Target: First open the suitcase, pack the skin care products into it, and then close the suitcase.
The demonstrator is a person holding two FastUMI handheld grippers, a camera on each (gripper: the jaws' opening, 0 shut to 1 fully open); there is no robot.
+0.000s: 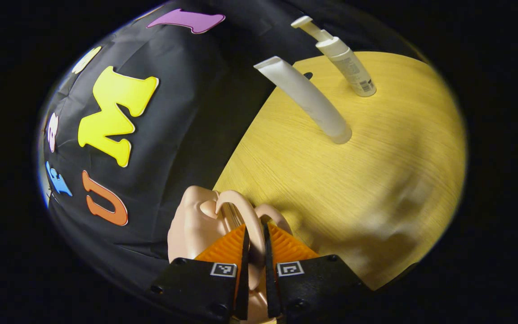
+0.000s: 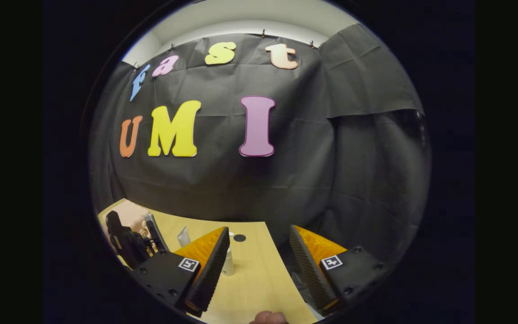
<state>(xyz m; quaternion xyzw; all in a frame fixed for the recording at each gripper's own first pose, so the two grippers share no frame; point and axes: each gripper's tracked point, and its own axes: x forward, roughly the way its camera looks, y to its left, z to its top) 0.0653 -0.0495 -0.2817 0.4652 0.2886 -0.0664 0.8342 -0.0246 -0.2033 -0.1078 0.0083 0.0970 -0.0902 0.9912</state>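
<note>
Peach-pink plastic suitcase (image 1: pixel 196 225) handle is clamped between the left gripper (image 1: pixel 255 234) fingers, white tube (image 1: pixel 306 101) and pump bottle (image 1: pixel 344 60) stand beyond; right gripper (image 2: pixel 259 252) gapes apart.

**Two tool cameras, one low and tilted, one raised**

The left gripper view sits close over the counter (image 1: pixel 340 180), rolled sideways, facing the tube (image 1: pixel 306 101) and pump bottle (image 1: pixel 346 63) near the far edge. The right gripper view rides higher and farther back, level, facing the booth wall. Both share the counter (image 2: pixel 250 279) and those two containers.
</note>
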